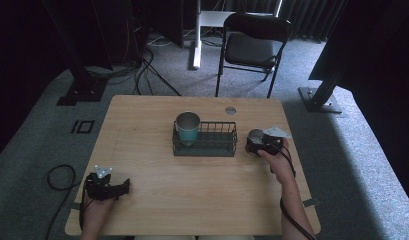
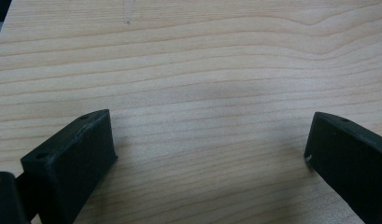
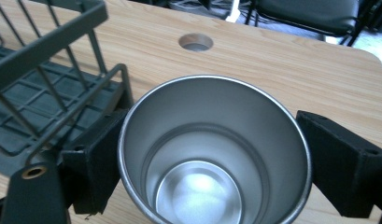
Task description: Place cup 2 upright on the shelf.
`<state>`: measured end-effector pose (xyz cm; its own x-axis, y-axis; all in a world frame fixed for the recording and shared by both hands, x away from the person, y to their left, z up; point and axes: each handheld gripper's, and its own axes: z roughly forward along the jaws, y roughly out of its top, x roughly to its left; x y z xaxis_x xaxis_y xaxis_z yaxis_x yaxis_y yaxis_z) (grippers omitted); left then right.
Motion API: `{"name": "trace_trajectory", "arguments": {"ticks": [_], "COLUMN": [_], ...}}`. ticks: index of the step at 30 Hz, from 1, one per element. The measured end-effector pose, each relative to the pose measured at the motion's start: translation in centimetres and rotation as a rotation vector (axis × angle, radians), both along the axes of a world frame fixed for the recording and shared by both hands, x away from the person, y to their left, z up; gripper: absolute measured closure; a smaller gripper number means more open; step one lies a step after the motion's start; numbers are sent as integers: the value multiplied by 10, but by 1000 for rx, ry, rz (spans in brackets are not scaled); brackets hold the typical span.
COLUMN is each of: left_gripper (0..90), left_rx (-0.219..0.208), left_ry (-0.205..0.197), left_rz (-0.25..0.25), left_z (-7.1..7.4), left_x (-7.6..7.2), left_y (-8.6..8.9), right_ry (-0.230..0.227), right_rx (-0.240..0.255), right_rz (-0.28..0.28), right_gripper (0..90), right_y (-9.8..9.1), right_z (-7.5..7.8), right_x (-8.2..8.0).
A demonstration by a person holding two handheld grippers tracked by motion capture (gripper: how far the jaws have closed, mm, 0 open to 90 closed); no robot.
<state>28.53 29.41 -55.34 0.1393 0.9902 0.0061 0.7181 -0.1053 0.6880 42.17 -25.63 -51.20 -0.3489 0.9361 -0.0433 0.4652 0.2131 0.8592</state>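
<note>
Left gripper (image 1: 123, 187): nearest the person, low over the near left corner of the wooden table (image 1: 157, 200); its jaws stand wide apart in the left gripper view, with bare wood grain between them and nothing held.
Left hand (image 1: 94, 210): wrapped round the back of that gripper, the forearm coming in from the bottom edge.
Right gripper (image 1: 253, 143): farther in, on the right half of the table, just beside the right end of the rack — its jaws sit one on each side of a steel cup and press against its wall, closed as far as the cup allows.
Steel cup (image 3: 212, 154): upright, mouth up, empty, clasped between the right gripper's jaws; in the high view it shows just right of the rack (image 1: 255, 135).
Right hand (image 1: 274, 152): holding the gripper from behind, a cable trailing down along the forearm.
Wire rack (image 1: 212, 145): dark, mid-table, standing flat — its near corner lies close beside the held cup in the right gripper view.
Teal cup (image 1: 187, 128): upright inside the rack, at its left end.
Table hole (image 1: 230, 110): a round opening near the far edge, beyond the rack.
Folding chair (image 1: 252, 47): black, on the carpet past the table's far side.
</note>
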Motion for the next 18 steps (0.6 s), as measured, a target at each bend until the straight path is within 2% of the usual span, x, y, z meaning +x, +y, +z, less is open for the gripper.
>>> {"name": "trace_trajectory", "arguments": {"ticks": [4,9,14,18], "left_gripper": [22,22,22,22], "left_rx": [0,0,0,0], "left_ry": [0,0,0,0], "left_rz": [0,0,0,0], "left_z": [0,0,0,0], "left_x": [0,0,0,0], "left_y": [0,0,0,0], "right_ry": [0,0,5,3], "right_rx": [21,17,3,20], "right_rz": [-16,-54,-57,-60], "right_gripper": [132,132,133,133], "right_y": [-2,-6,-9,-15], "right_z": [4,10,15,24], "right_x": [-1,-3,-6,-10]}}
